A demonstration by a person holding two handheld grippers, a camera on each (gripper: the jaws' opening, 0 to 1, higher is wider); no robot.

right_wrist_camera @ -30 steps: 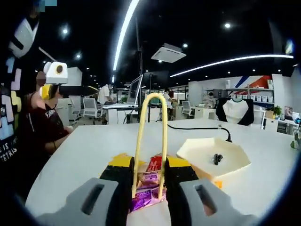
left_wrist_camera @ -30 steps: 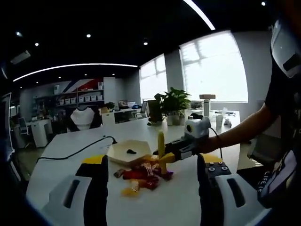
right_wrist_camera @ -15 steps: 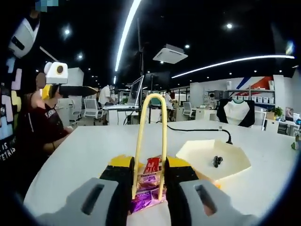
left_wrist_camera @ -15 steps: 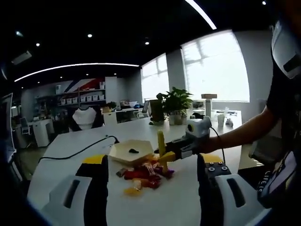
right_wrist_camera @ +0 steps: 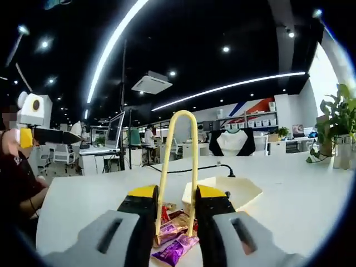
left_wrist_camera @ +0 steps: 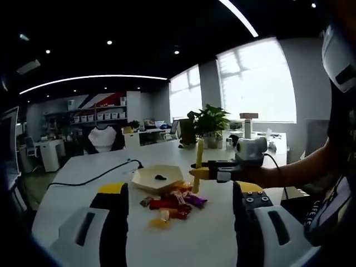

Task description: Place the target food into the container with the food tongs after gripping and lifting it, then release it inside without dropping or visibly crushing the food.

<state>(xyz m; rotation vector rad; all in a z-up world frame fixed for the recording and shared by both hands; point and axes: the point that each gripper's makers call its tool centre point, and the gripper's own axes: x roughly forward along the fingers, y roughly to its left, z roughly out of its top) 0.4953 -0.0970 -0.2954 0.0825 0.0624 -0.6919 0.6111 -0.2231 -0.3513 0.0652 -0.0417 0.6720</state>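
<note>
My right gripper [right_wrist_camera: 177, 194] is shut on yellow food tongs [right_wrist_camera: 178, 161], whose bend points up and whose tips hang just above a pile of wrapped candies [right_wrist_camera: 171, 225]. A purple candy [right_wrist_camera: 175, 249] lies on the table under the tips; whether the tips hold anything I cannot tell. In the left gripper view the right gripper [left_wrist_camera: 222, 170] holds the tongs [left_wrist_camera: 197, 164] upright over the candy pile [left_wrist_camera: 171, 204]. A cream hexagonal tray [left_wrist_camera: 157, 179] with one small dark item stands behind the pile, also tray [right_wrist_camera: 236, 192]. My left gripper [left_wrist_camera: 181, 192] is open, back from the pile.
A black cable [left_wrist_camera: 92, 178] runs across the white table [left_wrist_camera: 72, 192] to the tray. A potted plant [left_wrist_camera: 210, 125] and small items stand at the far end. The left gripper [right_wrist_camera: 39, 133] hovers at the left; a seated person [right_wrist_camera: 14, 183] is beside the table.
The right gripper has lifted the tongs up and away from the candy pile, toward the right in the left gripper view. The purple candy stays on the table. The left gripper holds still.
</note>
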